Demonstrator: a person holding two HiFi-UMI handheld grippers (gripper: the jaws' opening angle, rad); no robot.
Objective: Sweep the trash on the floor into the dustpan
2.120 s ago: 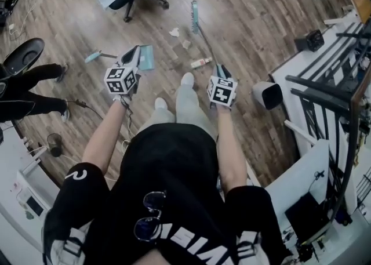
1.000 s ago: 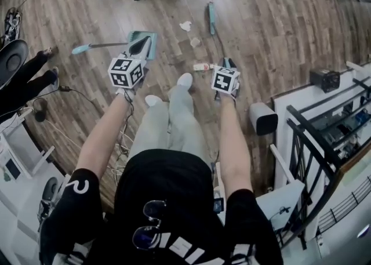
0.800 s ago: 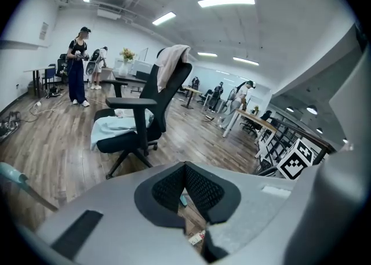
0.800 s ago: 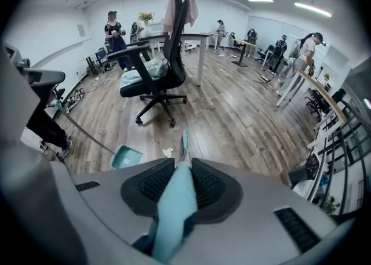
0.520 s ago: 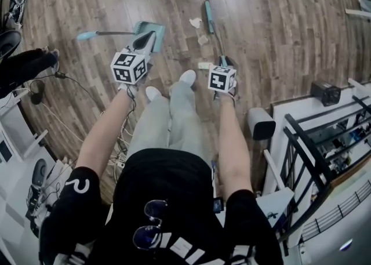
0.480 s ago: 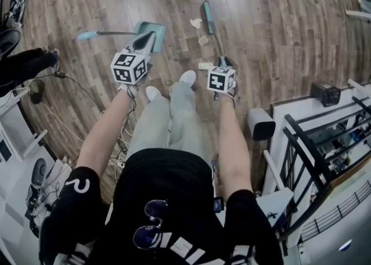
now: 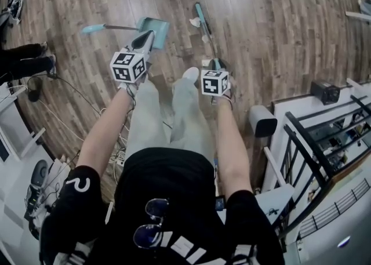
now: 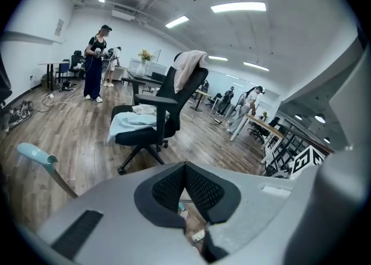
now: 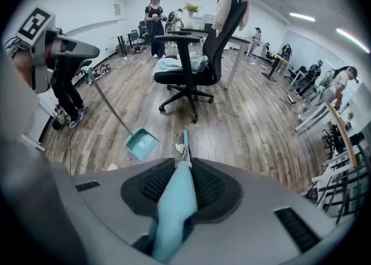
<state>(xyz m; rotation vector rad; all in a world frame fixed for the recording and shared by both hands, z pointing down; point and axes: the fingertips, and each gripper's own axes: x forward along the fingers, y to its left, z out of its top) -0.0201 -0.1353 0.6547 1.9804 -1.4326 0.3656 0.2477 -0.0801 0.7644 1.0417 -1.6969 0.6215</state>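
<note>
step: set-up for the sweep, my read. The broom [image 9: 173, 217] is in hand, the dustpan [image 7: 155, 28] is not yet taken, and no trash shows in it.
right gripper [image 9: 183, 170]: fingers clamped on the broom's teal handle, nothing else between them.
left gripper [image 8: 185, 168]: fingers pressed together at the tips, empty. It hangs near the dustpan's handle top [image 8: 33, 152], apart from it.
dustpan: pan sits on the floor [image 7: 278, 37]. Its long handle rises off the side away from the broom, and the mouth looks turned toward the broom.
broom axis: runs from the right gripper out and down, away from the person. The broom head [image 7: 199, 12] is on the floor near the dustpan, on its mouth side.
trash: a paper scrap [image 7: 195, 22] lies just beside the broom head, on the dustpan side. A second scrap [image 7: 204, 39] lies beside the stick, further from the dustpan.
next: open the left fingers and close them on the dustpan handle to steady the pan. Then drag the broom head sideways toward the dustpan mouth, scraps ahead of the bristles.
risk: light paper may slide past the pan lip.
</note>
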